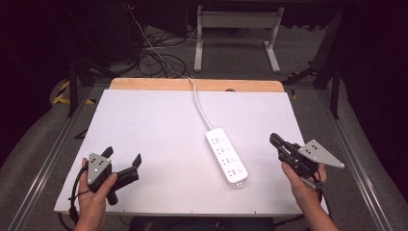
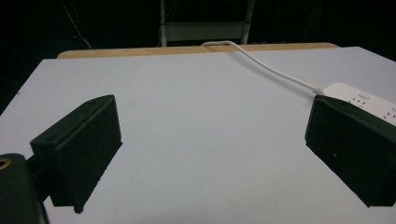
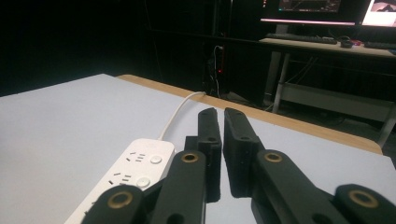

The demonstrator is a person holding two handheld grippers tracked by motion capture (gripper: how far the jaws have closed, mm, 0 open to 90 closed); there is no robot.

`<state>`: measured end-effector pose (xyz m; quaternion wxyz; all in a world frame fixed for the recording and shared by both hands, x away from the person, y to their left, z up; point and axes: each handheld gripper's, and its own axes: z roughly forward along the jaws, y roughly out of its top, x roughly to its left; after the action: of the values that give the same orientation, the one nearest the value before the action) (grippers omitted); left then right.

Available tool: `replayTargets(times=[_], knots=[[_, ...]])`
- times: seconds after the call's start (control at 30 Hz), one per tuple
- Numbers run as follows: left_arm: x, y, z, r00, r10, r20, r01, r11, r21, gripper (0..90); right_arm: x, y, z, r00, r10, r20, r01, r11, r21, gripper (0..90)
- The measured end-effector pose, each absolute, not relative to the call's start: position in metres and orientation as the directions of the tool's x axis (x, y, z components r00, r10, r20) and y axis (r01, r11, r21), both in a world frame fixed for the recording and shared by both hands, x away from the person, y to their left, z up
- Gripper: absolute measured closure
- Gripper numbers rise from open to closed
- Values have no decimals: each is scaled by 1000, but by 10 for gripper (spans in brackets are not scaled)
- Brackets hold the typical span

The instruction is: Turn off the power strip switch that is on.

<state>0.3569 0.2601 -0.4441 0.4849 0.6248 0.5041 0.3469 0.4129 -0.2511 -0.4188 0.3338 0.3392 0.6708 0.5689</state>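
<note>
Two grippers flank the power strip (image 1: 226, 155), which lies at 5 o'clock of table centre. Left gripper (image 1: 123, 159) — jaws wide, empty. Right gripper (image 1: 274, 140) — jaws nearly together, nothing held. Risk: a closed-jaw approach could shove the strip, its cord (image 1: 198, 104) dragging it askew.

We see open tabletop (image 1: 144, 125) between the two tongs, broken by the white power strip (image 1: 226, 156) lying right of centre, its cord (image 1: 198, 102) trailing across the far half to the back edge.
</note>
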Motion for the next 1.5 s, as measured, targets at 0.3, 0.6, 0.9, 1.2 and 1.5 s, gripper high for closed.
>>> replayTargets(times=[0.3,0.6,0.9,1.2,1.5], knots=[[357,260,-444,248,967,-57,295,-20,955,43,418,-249,-421,-484,873,-65,60,107,992,460],[357,260,-444,249,967,-56,295,-21,955,43,431,-245,-434,-506,861,-47,157,146,977,187],[357,260,-444,250,967,-55,295,-22,955,43,433,-239,-438,-548,836,-34,203,172,964,148],[358,259,-444,253,966,-54,296,-24,955,43,432,-239,-438,-564,825,-34,208,182,961,83],[358,260,-444,251,966,-61,299,-18,954,42,432,-237,-439,-582,813,-28,214,186,959,28]])
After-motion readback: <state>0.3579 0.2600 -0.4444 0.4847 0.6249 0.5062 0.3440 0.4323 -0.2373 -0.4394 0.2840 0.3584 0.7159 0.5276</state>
